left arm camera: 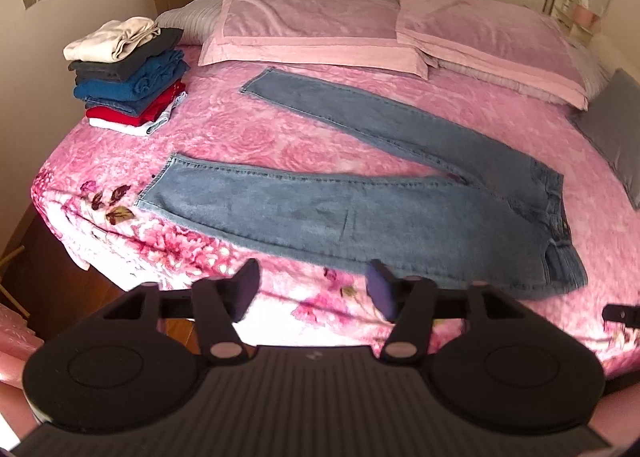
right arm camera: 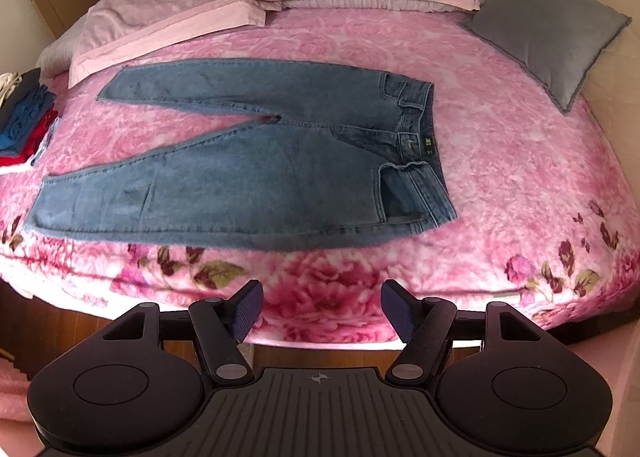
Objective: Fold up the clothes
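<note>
Blue jeans (left arm camera: pixel 320 209) lie flat on the pink floral bedspread (left arm camera: pixel 248 137), legs spread in a V towards the left, waistband at the right. In the right wrist view the jeans (right arm camera: pixel 240 185) fill the middle of the bed, waistband (right arm camera: pixel 420 129) to the right. My left gripper (left arm camera: pixel 314 289) hovers open over the bed's near edge, just short of the nearer leg. My right gripper (right arm camera: pixel 322 311) is open too, above the bed's front edge, below the jeans' near leg. Neither holds anything.
A stack of folded clothes (left arm camera: pixel 128 77) sits at the bed's far left corner, seen also as the stack (right arm camera: pixel 24 121). Pink pillows (left arm camera: pixel 312 25) line the headboard side. A grey cushion (right arm camera: pixel 548 29) lies at the right. Wooden floor (right arm camera: pixel 80 321) shows below the bed edge.
</note>
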The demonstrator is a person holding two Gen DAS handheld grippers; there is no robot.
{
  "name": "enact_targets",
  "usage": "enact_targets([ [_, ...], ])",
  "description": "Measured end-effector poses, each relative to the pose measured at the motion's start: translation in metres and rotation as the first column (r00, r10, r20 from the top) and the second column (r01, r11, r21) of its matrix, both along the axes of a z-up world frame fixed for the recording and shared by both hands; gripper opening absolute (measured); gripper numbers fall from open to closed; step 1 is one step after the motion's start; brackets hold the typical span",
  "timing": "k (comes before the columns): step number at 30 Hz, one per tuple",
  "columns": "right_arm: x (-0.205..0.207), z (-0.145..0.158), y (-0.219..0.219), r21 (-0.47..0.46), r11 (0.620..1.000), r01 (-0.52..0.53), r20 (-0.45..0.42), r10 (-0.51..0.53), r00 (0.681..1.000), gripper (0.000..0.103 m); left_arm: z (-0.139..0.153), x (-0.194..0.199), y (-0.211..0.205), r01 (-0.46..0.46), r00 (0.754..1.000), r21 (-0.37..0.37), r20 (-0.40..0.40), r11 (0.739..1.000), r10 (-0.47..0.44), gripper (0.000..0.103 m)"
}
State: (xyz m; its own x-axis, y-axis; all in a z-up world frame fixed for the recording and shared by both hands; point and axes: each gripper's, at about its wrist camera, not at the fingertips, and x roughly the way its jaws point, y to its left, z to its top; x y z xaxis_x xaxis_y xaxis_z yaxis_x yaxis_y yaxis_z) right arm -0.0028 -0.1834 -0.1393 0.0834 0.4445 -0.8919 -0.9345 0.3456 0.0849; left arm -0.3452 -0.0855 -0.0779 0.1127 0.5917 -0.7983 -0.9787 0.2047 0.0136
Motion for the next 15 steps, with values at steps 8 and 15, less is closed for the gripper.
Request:
enact_targets([
  [8, 0.019, -0.010, 0.041, -0.014, 0.997, 0.074, -0.003, -0.074, 0.997, 0.069, -0.009, 0.037, 0.082, 0.116, 0.992, 0.010, 0.041, 0.993, -0.116, 0.065],
  [15, 0.038, -0.004, 0.103, 0.006, 0.985, 0.171, 0.023, -0.171, 0.985, 0.069, -0.016, 0.070, 0.172, 0.232, 0.972, -0.008, 0.044, 0.973, -0.231, 0.065],
])
